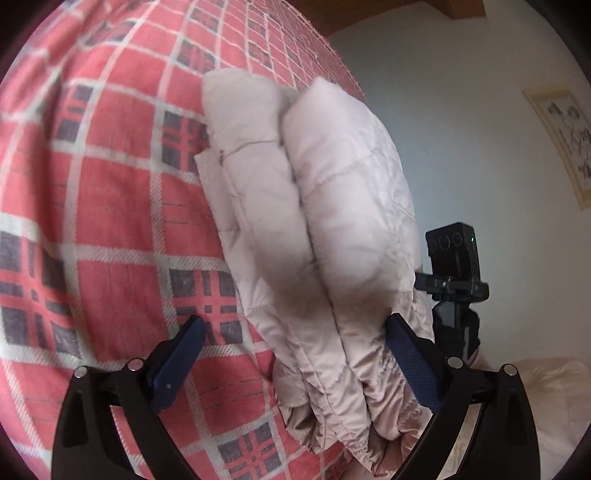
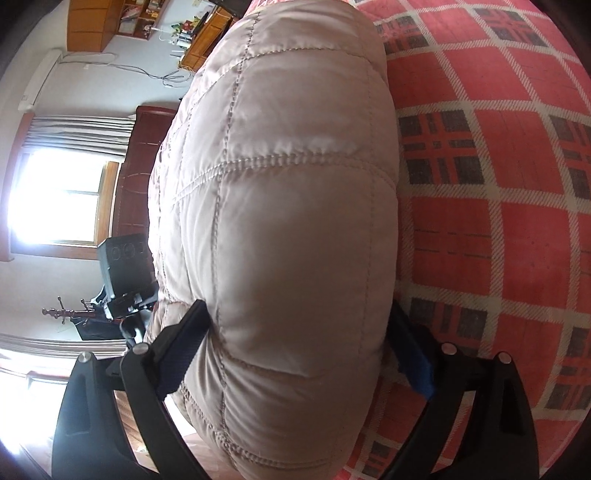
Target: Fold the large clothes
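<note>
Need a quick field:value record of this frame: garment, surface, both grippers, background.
garment: pale quilted puffer jacket, bunched into thick folds
surface: red plaid blanket under the jacket
left gripper: jaws wide; right pad touches the jacket's gathered hem, left pad is clear of it, over the blanket
right gripper: a finger on each side of a thick quilted fold, pressed against it
other gripper in left wrist view: black camera housing beyond the jacket
background: bright window, wooden shelves, wall picture

No lettering can be read anywhere; the framed wall hanging [image 1: 565, 144] bears only blurred marks.
</note>
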Tool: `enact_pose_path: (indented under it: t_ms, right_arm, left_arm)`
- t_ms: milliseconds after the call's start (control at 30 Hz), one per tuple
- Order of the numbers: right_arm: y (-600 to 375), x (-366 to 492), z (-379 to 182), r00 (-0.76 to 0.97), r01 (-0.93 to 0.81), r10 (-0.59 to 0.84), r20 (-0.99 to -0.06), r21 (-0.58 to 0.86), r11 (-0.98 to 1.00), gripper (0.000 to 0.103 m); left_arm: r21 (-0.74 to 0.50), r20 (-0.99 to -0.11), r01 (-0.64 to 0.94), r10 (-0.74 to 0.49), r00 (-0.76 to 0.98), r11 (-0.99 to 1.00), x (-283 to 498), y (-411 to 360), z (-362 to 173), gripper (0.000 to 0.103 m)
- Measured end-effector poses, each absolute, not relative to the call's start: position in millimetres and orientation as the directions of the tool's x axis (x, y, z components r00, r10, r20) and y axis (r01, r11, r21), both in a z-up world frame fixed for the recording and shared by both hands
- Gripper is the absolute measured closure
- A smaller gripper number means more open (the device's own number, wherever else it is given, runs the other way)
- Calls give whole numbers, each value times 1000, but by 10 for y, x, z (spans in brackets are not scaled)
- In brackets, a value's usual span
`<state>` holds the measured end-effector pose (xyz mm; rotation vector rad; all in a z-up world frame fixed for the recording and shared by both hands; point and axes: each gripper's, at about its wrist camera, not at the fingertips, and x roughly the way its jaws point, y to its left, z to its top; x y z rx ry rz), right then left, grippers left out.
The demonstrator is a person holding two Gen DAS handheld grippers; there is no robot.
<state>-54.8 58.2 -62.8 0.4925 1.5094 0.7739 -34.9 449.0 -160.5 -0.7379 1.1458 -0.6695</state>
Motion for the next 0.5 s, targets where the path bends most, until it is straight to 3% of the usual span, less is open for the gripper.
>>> enact_pose_path:
  t_ms: [133, 300, 500]
  right_arm:
    - [648, -581, -618, -104, -146, 712, -694, 719, 679, 10]
    - [702, -587, -613, -100, -147, 713, -694, 719, 679, 10]
    - [694, -595, -627, -99, -153, 725, -681, 731, 665, 9]
  left_arm:
    - [-869, -447, 103, -856, 262, 485, -255, 4445, -1592, 6]
    - [-826, -510, 153, -835, 207, 543, -182, 4094, -1572, 6]
    - [-885, -420, 129, -886, 198, 448, -124, 4107, -1575, 6]
